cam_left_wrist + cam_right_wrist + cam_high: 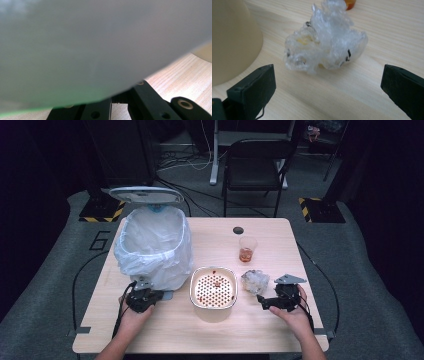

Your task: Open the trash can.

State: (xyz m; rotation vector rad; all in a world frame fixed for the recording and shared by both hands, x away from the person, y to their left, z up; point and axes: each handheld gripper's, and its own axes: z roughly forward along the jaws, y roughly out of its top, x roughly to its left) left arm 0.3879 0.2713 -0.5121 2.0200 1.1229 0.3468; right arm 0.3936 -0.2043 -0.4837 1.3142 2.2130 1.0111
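We see pale matt wood grain on the table (260, 325) | crumpled clear glossy plastic wrap (324, 42), centre frame | thin white plastic bag (152, 245), upper left, softly wrinkled | smooth cream strainer bowl (213, 287) | clear plastic cup (247, 249) | matt black jaws

A see-through plastic cup (247, 249) with a bit of orange-red liquid sits up around 1 o'clock on the wooden counter (210, 330). Just behind it at 12 there's a small round hole (238, 230) in the top. Past the far edge, a black chair (256, 165) stands on the grey floor (45, 285).
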